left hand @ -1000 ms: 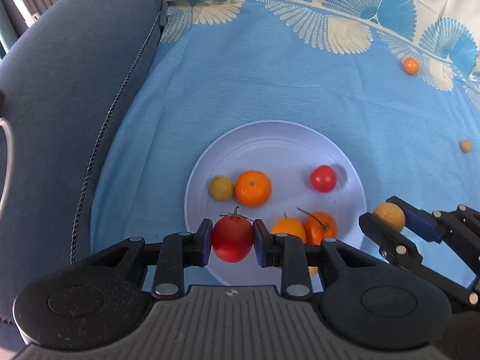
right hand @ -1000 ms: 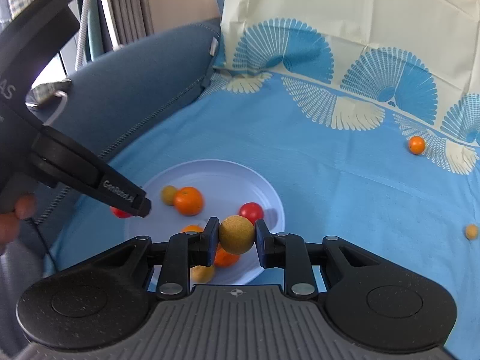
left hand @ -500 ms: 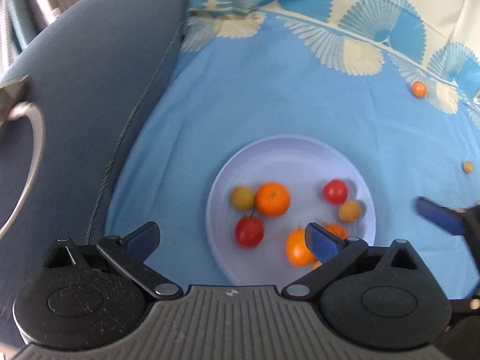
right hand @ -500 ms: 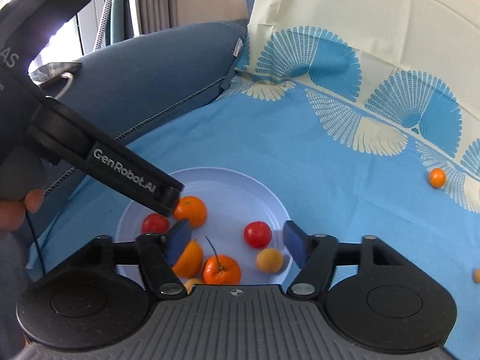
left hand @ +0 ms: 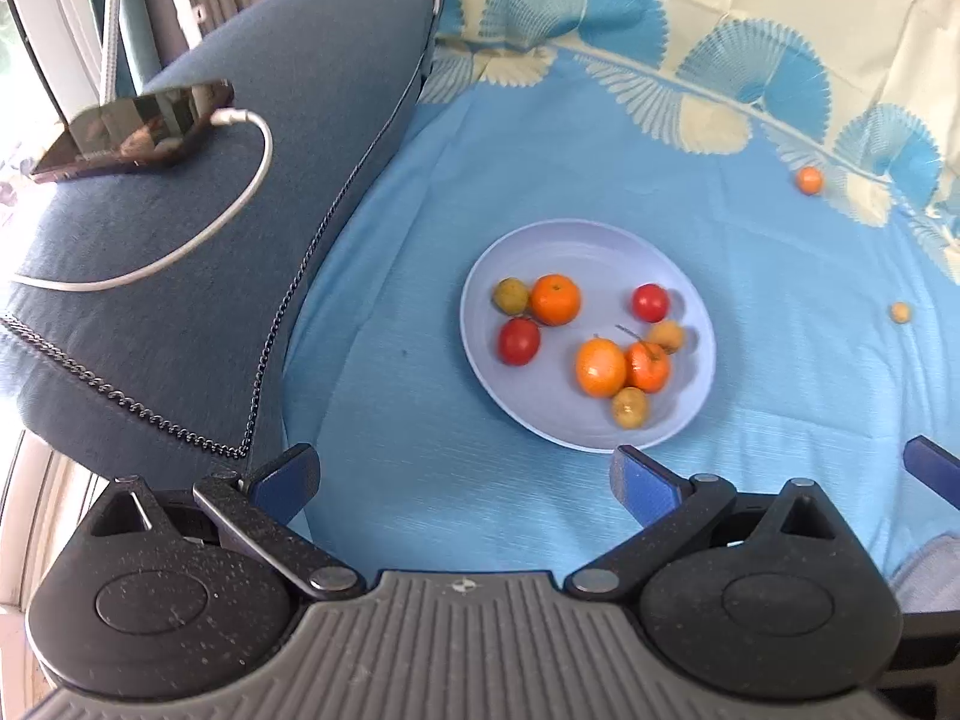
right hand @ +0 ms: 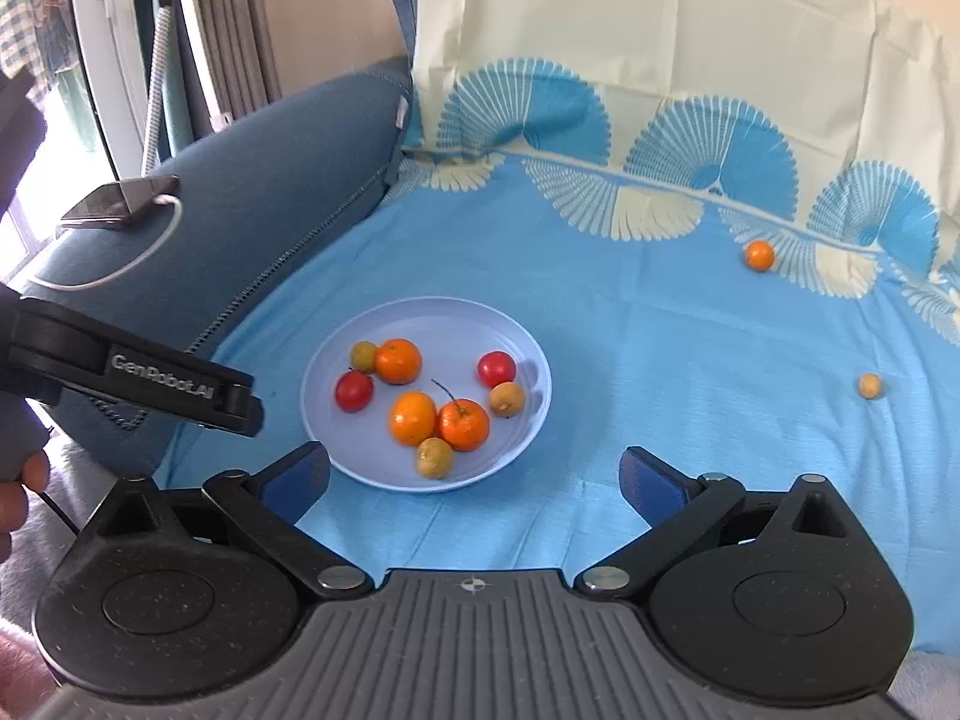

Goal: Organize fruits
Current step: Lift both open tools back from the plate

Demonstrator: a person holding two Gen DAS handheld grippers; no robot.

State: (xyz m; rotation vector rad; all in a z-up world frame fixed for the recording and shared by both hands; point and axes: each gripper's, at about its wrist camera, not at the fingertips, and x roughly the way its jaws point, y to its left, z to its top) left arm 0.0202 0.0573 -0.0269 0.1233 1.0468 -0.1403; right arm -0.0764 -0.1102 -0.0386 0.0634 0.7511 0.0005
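Observation:
A pale blue plate [left hand: 576,246] lies on the blue cloth and holds two red tomatoes [left hand: 519,341], three oranges [left hand: 555,299] and three small yellowish fruits [left hand: 629,407]. My left gripper [left hand: 462,477] hangs open and empty, back from the plate's near edge. My right gripper [right hand: 474,477] is empty too, its jaws still opening, just short of the plate [right hand: 432,318]. Out on the cloth to the right lie a small orange [right hand: 759,255] and a small yellow fruit [right hand: 869,386].
A blue sofa arm [left hand: 252,192] rises left of the cloth, with a phone [left hand: 132,129] and its white cable [left hand: 180,252] on top. The patterned cloth climbs the backrest [right hand: 660,60] behind. A hand [right hand: 18,492] shows at the left edge.
The left gripper let a tomato go onto the plate and the right let go a yellowish fruit. Both opened wide, then drew back and up from the plate.

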